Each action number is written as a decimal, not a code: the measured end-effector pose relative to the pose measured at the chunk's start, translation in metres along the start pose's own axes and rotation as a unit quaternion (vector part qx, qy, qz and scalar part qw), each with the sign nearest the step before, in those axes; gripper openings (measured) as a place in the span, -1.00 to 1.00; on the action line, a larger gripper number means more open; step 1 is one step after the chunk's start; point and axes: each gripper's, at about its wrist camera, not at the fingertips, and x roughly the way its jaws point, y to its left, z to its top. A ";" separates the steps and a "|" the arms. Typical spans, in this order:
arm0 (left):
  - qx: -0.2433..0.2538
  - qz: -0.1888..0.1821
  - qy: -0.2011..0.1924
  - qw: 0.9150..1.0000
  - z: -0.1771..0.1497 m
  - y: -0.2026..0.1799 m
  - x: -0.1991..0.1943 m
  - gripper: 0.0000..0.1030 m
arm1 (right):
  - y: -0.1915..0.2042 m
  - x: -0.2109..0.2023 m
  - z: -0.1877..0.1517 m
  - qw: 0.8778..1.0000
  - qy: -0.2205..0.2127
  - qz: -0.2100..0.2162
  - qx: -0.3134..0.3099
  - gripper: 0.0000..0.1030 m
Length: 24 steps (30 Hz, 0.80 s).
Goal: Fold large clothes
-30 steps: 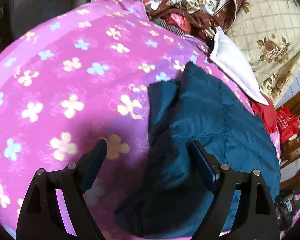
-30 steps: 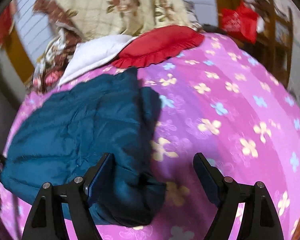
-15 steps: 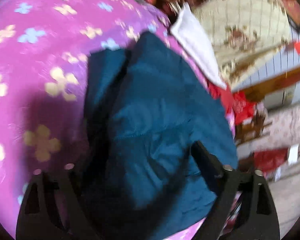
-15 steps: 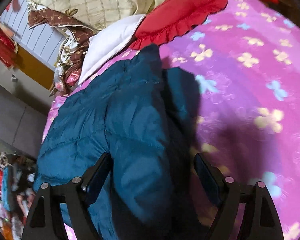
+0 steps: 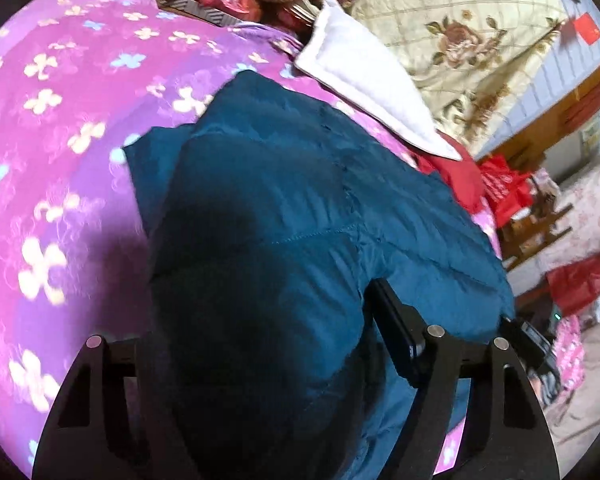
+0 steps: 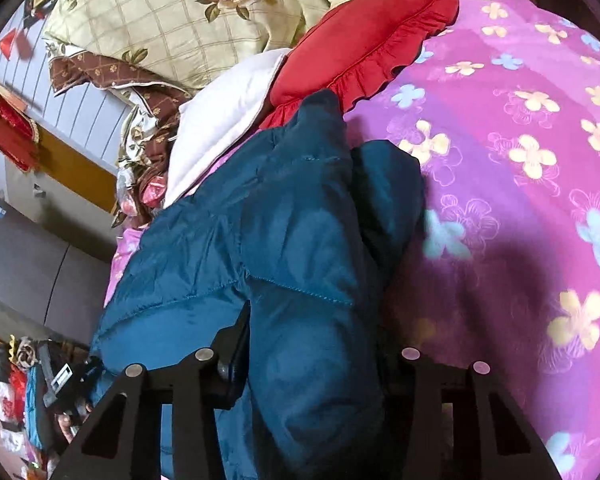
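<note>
Left hand-held gripper [image 5: 268, 332] and right hand-held gripper [image 6: 316, 356] both point forward, fingers spread wide.

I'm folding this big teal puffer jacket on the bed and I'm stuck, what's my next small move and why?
Probably close both grippers on the padding. The teal jacket bulges between the open fingers of the left gripper and the right gripper, so each already straddles a thick fold on the purple bedspread.

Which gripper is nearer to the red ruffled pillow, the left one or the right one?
Right, probably. The right gripper straddles the teal jacket on the side whose far tip touches the red pillow. The left gripper straddles the jacket's other side, where only the pillow's edge shows.
</note>
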 end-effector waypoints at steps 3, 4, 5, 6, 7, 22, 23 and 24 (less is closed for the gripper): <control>0.003 0.016 -0.004 1.000 -0.009 0.003 -0.001 0.44 | -0.004 -0.003 -0.001 1.000 -0.001 -0.016 0.007 0.25; 0.007 0.022 -0.003 1.000 -0.014 0.004 -0.006 0.44 | -0.005 -0.010 -0.001 1.000 -0.007 -0.023 0.008 0.26; 0.008 0.023 -0.003 1.000 -0.019 0.006 -0.011 0.44 | -0.004 -0.019 -0.002 0.999 -0.018 -0.035 0.005 0.28; 0.007 0.020 -0.004 1.000 -0.024 0.009 -0.020 0.44 | -0.003 -0.027 -0.003 0.998 -0.028 -0.048 -0.001 0.31; 0.006 0.016 -0.007 1.000 -0.029 0.011 -0.029 0.44 | 0.001 -0.040 -0.005 0.996 -0.045 -0.070 -0.012 0.32; -0.017 0.061 -0.034 0.997 -0.053 0.017 -0.071 0.46 | 0.073 -0.064 -0.077 0.976 -0.061 -0.119 -0.170 0.29; -0.031 0.077 -0.020 0.996 -0.056 0.026 -0.058 0.46 | 0.065 -0.058 -0.078 0.976 -0.060 -0.130 -0.162 0.25; -0.040 0.079 -0.015 0.996 -0.059 0.033 -0.051 0.46 | 0.056 -0.053 -0.077 0.977 -0.057 -0.136 -0.152 0.14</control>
